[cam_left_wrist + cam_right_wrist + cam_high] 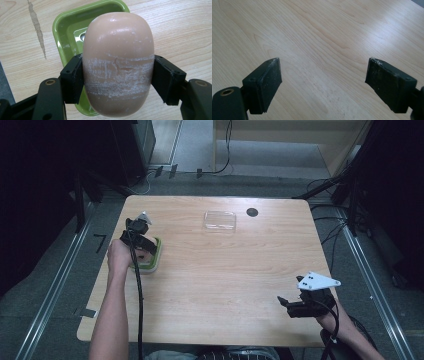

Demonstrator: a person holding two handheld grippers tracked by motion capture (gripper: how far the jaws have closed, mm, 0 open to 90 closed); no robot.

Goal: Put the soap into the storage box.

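Left gripper (pixel 117 75) fingers clamp the smooth pinkish-tan oval soap bar (pixel 117 62) over the green plastic soap dish (pixel 65 27) — I judge placing underway; next, lower squarely. Right gripper (pixel 323 82) idles, fingers spread wide over the worktop.

No readable text, labels, brands or numbers anywhere. Checked soap (pixel 117 65), green dish (pixel 67 27), clear lid (pixel 219 220), table (pixel 240 285): all blank. White scuffs on soap only, not lettering.
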